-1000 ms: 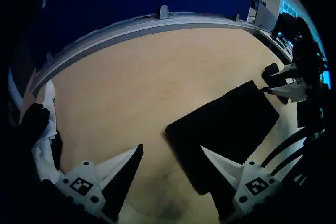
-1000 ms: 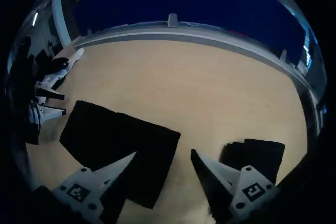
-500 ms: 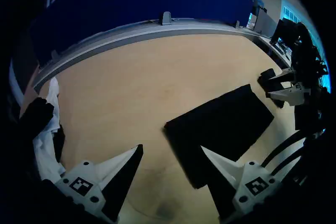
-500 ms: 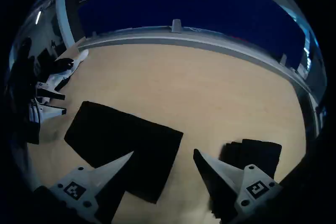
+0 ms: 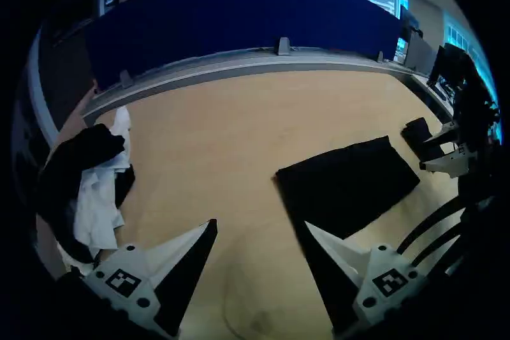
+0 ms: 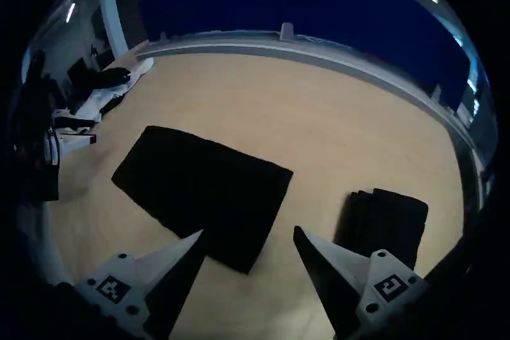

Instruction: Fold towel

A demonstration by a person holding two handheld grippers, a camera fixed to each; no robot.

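A black towel (image 5: 347, 185) (image 6: 204, 190) lies flat, folded into a rectangle, on the light wooden table (image 5: 236, 129) (image 6: 306, 123). My left gripper (image 5: 258, 247) hangs open above the table just left of the towel's near corner, with nothing between its fingers. My right gripper (image 6: 248, 244) is open too, above the towel's near edge. In the left gripper view the right gripper (image 5: 446, 152) is seen at the far right beyond the towel. In the right gripper view the left gripper (image 6: 70, 136) is seen at the far left.
A stack of folded black towels (image 6: 386, 219) (image 5: 417, 133) sits to the right of the flat one. A heap of black and white cloth (image 5: 89, 184) (image 6: 111, 88) lies at the table's left end. A blue partition (image 5: 242, 18) lines the table's far edge.
Both grippers have lifted and pulled back from the towel, which now shows farther off and whole. The left view has swung left, bringing more of the cloth heap into sight.
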